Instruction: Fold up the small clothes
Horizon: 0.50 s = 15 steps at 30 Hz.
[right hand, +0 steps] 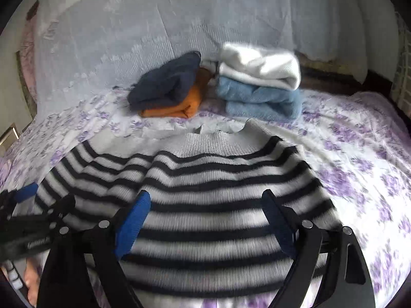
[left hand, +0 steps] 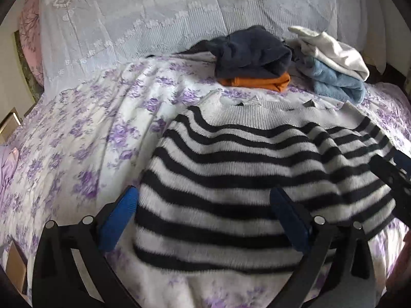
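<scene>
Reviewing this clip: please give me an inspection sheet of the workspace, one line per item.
Surface: bed sheet with purple flowers, wrinkled.
Job's things: striped sweater lies spread out, collar away from the cameras.
Done stacks: navy garment on orange garment; beside them, white garment on blue garment.
Clutter: nothing seen.
Grippers: left gripper and right gripper both open over the sweater, nothing pinched.
Cables: nothing seen.
Surroundings: pale lace cover behind the stacks; pink pillow at the far left.
</scene>
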Each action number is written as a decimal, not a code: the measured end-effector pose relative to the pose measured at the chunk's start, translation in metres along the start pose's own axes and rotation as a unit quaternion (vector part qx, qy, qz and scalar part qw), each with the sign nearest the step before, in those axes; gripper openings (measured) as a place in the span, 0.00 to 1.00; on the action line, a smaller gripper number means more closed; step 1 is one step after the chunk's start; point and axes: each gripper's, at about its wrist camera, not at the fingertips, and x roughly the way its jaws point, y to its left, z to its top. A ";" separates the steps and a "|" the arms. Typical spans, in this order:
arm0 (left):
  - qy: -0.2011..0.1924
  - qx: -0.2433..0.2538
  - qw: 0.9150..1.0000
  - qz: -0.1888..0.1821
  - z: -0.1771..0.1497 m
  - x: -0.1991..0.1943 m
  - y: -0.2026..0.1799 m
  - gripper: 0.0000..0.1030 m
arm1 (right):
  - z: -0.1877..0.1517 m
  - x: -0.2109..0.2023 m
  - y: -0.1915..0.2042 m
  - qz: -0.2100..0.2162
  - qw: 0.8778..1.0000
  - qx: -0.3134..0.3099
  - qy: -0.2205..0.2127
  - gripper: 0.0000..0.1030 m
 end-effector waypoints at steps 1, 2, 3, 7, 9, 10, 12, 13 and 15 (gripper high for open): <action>0.009 0.000 1.000 0.001 0.001 0.006 -0.002 0.96 | 0.001 0.017 -0.002 0.005 1.000 0.003 0.027 0.90; 0.024 0.005 1.000 0.002 0.000 0.020 -0.006 0.96 | -0.005 0.043 -0.002 0.002 0.998 0.000 0.062 0.97; 0.028 0.008 1.000 0.001 -0.004 0.030 -0.010 0.96 | -0.008 0.046 0.001 -0.001 0.998 -0.006 0.057 0.97; 0.012 -0.013 1.000 -0.017 -0.008 0.028 -0.003 0.96 | -0.011 0.031 -0.001 0.014 0.999 0.001 0.032 0.97; 0.009 -0.018 1.000 -0.021 -0.008 0.025 0.000 0.96 | -0.013 0.015 -0.014 0.039 0.999 0.036 0.003 0.97; 0.008 -0.019 1.000 -0.021 -0.009 0.024 0.000 0.96 | -0.014 0.008 -0.020 0.049 0.997 0.054 -0.007 0.97; 0.005 -0.019 1.000 -0.020 -0.010 0.022 0.000 0.96 | -0.020 0.000 -0.030 0.065 0.995 0.079 -0.010 0.97; 0.004 -0.020 1.000 -0.020 -0.010 0.021 0.000 0.96 | -0.023 -0.003 -0.033 0.071 0.994 0.084 -0.009 0.97; 0.002 -0.022 1.000 -0.019 -0.011 0.019 0.001 0.96 | -0.028 -0.012 -0.035 0.073 0.993 0.088 -0.015 0.97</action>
